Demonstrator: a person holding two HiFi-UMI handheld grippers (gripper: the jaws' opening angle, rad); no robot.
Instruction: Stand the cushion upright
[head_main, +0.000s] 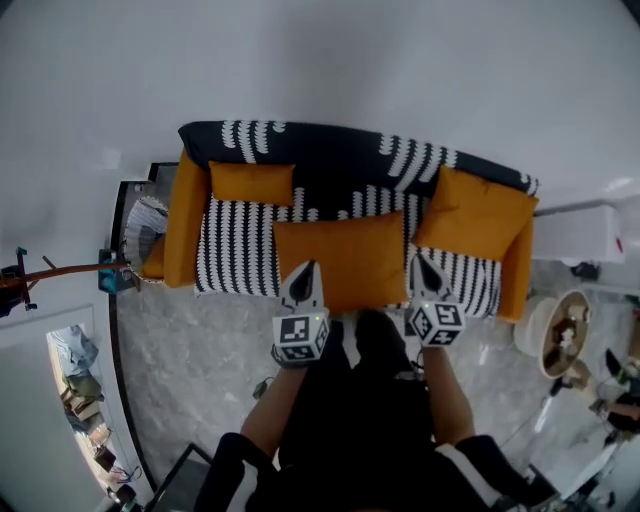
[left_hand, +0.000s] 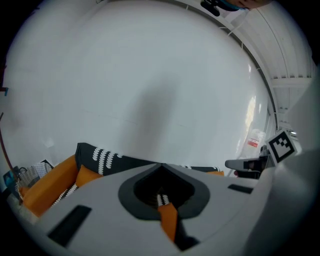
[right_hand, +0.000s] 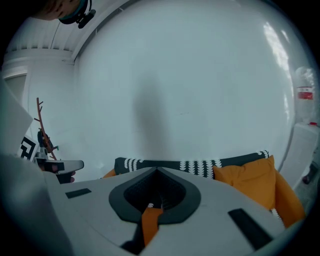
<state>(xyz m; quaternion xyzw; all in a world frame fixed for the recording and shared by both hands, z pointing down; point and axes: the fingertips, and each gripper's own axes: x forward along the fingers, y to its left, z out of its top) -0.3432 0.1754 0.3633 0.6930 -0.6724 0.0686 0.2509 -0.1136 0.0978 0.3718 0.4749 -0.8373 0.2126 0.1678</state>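
Note:
A large orange cushion lies flat in the middle of the seat of a black-and-white patterned sofa. In the head view my left gripper hangs over the cushion's front left part and my right gripper over its front right corner. Both are shut, and I cannot tell whether they touch the cushion. A narrow orange strip of the cushion shows through the slit of the left gripper. The same cushion shows beyond the right gripper.
A small orange cushion stands against the backrest at the left. A bigger orange cushion leans in the right corner. Orange armrests close both ends. A basket stands left of the sofa, a white cabinet and a round stand to its right.

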